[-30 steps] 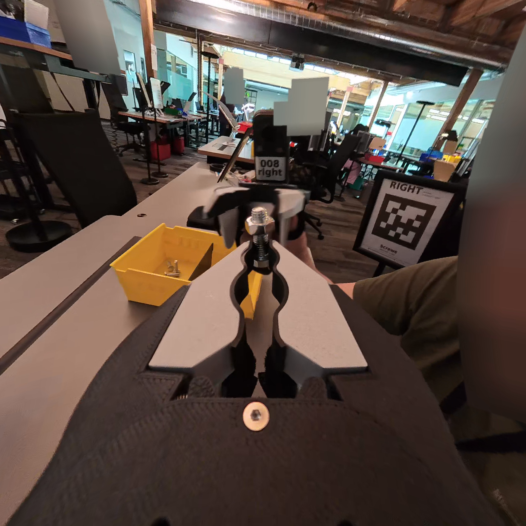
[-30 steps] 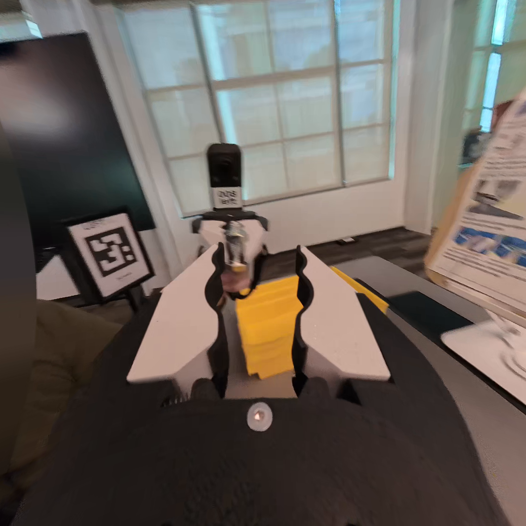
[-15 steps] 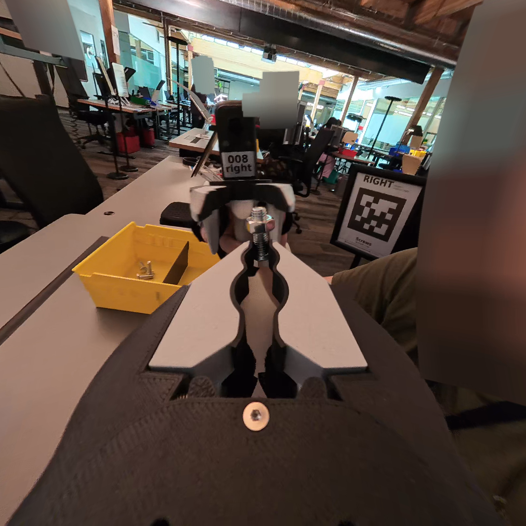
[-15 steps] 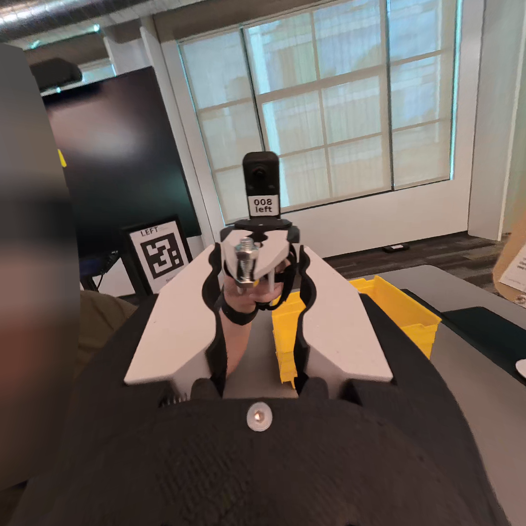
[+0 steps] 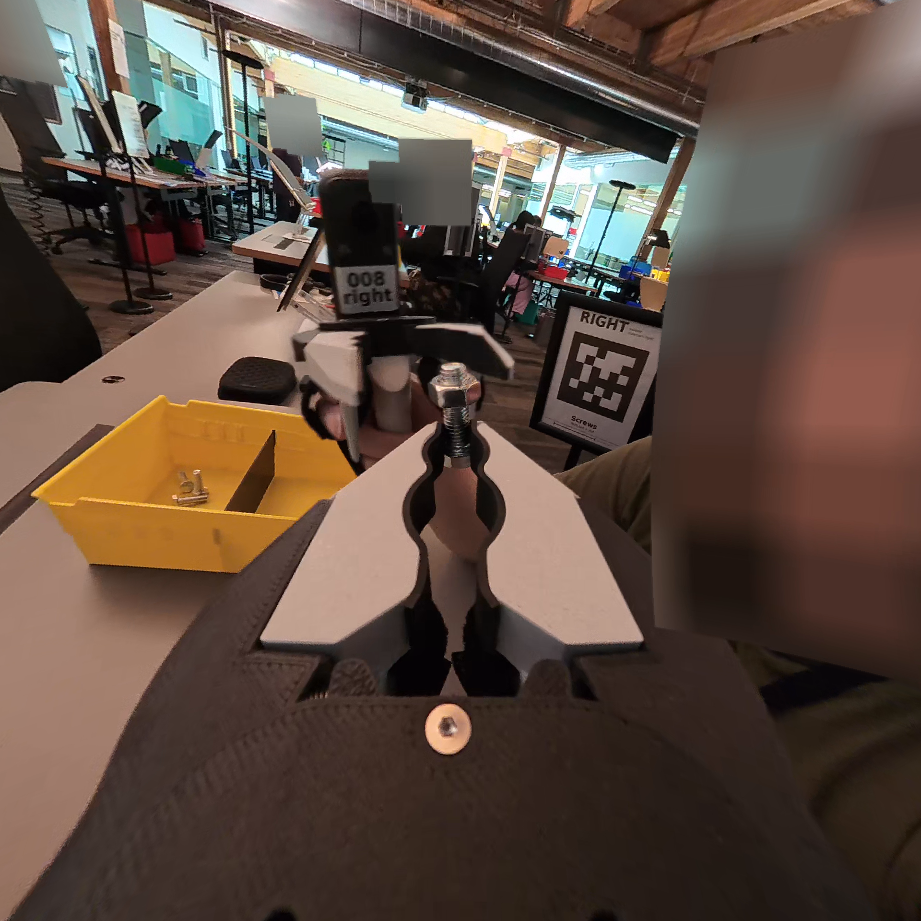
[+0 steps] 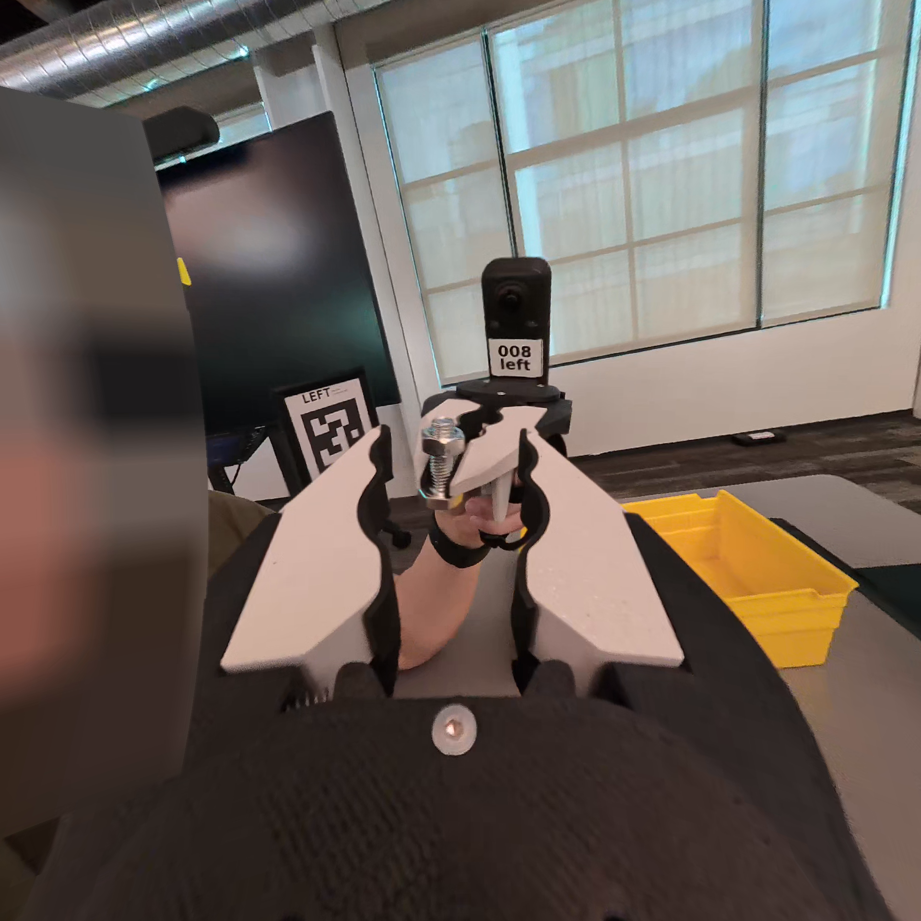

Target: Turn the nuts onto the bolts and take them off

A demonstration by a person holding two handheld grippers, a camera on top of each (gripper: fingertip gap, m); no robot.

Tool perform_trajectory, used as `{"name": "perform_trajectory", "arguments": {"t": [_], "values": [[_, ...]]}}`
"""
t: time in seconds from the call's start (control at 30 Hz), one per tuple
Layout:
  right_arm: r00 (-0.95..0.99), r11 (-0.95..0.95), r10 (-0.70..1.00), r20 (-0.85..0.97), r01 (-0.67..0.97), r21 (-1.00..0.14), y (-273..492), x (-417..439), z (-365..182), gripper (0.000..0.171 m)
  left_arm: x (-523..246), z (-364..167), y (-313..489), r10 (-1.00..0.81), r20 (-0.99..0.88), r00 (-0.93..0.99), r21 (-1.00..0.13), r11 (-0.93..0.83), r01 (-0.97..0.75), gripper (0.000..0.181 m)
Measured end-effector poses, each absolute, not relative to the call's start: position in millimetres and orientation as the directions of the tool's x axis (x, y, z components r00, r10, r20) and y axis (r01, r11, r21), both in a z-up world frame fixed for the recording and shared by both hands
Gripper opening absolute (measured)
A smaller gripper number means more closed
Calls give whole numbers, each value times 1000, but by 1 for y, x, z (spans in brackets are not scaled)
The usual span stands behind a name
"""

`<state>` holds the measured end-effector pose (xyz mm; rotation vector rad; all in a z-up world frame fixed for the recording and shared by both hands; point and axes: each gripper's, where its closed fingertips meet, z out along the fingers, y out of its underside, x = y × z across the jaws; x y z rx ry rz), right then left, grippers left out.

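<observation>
Clamping the bolt (image 5: 456, 433) upright in the left gripper (image 5: 454, 448) fingers, nut (image 5: 453, 391) riding near its top, right gripper (image 6: 451, 463) gaping wide and hanging level, just beside, nut lying left of its gap.

Open-plan office; desks (image 5: 149, 174), office chairs (image 5: 503, 269), exposed ceiling beams (image 5: 498, 65)
</observation>
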<state>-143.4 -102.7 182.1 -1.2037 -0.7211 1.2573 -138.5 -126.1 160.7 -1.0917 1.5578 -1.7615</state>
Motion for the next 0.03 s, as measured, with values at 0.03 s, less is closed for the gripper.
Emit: {"name": "perform_trajectory", "arguments": {"t": [0.03], "values": [[219,-139,952,-213,-309,-941,-99,-143,178,49,-139,162,-129,-815,218,-537,-976,-187,-112,7]]}}
